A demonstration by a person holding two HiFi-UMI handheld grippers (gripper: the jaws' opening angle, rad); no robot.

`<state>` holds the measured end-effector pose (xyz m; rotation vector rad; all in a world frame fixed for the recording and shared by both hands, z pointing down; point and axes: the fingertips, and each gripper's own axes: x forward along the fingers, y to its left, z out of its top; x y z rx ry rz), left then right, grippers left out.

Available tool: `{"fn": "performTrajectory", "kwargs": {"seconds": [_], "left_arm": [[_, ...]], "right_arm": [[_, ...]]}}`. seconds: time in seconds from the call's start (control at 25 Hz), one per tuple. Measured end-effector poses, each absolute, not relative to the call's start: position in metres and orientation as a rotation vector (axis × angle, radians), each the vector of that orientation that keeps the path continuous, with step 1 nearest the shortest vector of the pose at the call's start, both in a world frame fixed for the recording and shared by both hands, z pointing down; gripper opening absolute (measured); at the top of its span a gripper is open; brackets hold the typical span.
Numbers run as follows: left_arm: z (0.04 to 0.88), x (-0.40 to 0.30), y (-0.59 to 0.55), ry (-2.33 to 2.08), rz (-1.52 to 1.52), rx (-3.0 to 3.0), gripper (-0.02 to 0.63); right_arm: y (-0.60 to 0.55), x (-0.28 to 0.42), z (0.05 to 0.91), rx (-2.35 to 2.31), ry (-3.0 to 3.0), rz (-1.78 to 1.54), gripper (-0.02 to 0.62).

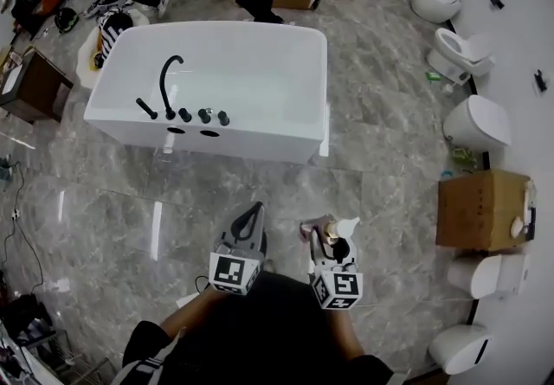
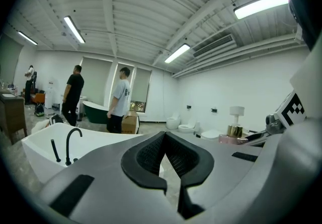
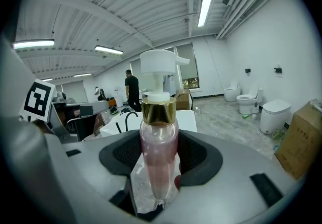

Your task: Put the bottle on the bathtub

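Showroom floor [image 1: 104, 202], white bathtub [image 1: 242, 139] well ahead: right tool [image 3: 158, 162] grips the pink pump bottle [image 3: 159, 137].
Carry stage, apparently; left tool [image 2: 164, 140] closed, empty. Next: bring it forward, set upright on the rim.

pink pump bottle [image 3: 159, 137], gold collar, upright, clamped in my right gripper [image 3: 160, 165]; white bathtub [image 1: 260, 143] well apart, ahead.

A grey marble floor surface [image 1: 372, 158] carries a white bathtub [image 1: 260, 143] at centre, toilets [image 1: 474, 122] along the right wall and a cardboard box [image 1: 480, 208] among them.
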<state>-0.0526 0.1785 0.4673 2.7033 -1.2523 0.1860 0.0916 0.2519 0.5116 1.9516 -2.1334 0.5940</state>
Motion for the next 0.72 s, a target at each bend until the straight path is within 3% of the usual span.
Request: {"fn": "performTrajectory", "kwargs": {"seconds": [0.72], "left_arm": [[0.467,-0.067,0.035,-1.194,0.153,2.687,0.015]], "right_arm": [[0.105,0.075,0.507,1.947,-2.084,0.587,0.215]]}}
